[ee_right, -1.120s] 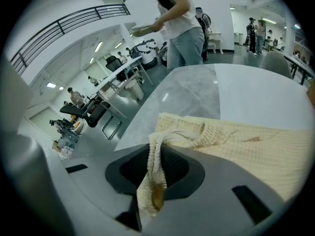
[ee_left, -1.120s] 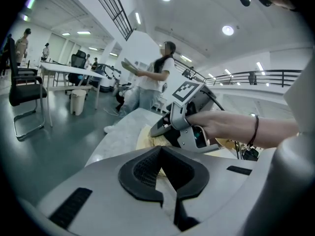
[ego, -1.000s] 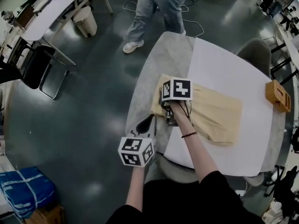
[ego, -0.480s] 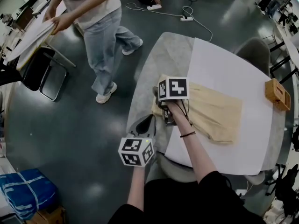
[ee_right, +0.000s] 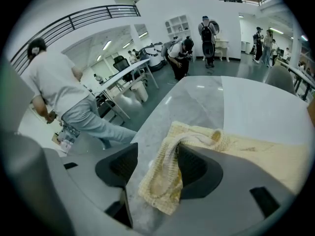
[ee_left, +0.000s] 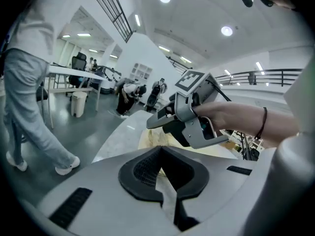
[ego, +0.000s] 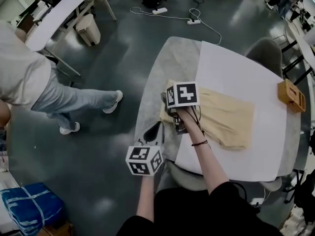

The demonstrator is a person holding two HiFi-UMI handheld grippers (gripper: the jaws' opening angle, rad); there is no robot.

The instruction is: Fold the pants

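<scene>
Tan pants (ego: pixel 226 114) lie folded on the white table (ego: pixel 236 68), their waist end by the grey marble strip. My right gripper (ego: pixel 171 117) hovers over that left end, pointing steeply down. In the right gripper view its jaws (ee_right: pixel 157 168) are opening wide; the bunched ribbed waistband (ee_right: pixel 165 181) sits loose between them, leaning on the right jaw, not pinched. My left gripper (ego: pixel 156 131) hangs off the table's near-left edge, level with the rim. Its tips (ee_left: pixel 160 154) meet with nothing between them, and it looks at the right gripper (ee_left: pixel 189 124).
A wooden box (ego: pixel 290 95) sits at the table's right edge. A grey chair (ego: pixel 266 50) stands behind the table. A person (ego: pixel 44 92) walks on the floor at left. Cables (ego: pixel 197 18) lie beyond the table, and a blue bundle (ego: pixel 29 210) is at bottom left.
My right gripper has lifted slightly over the pants' waist end. The left gripper has stayed put. The passer-by has walked from beside the table to the far left.
</scene>
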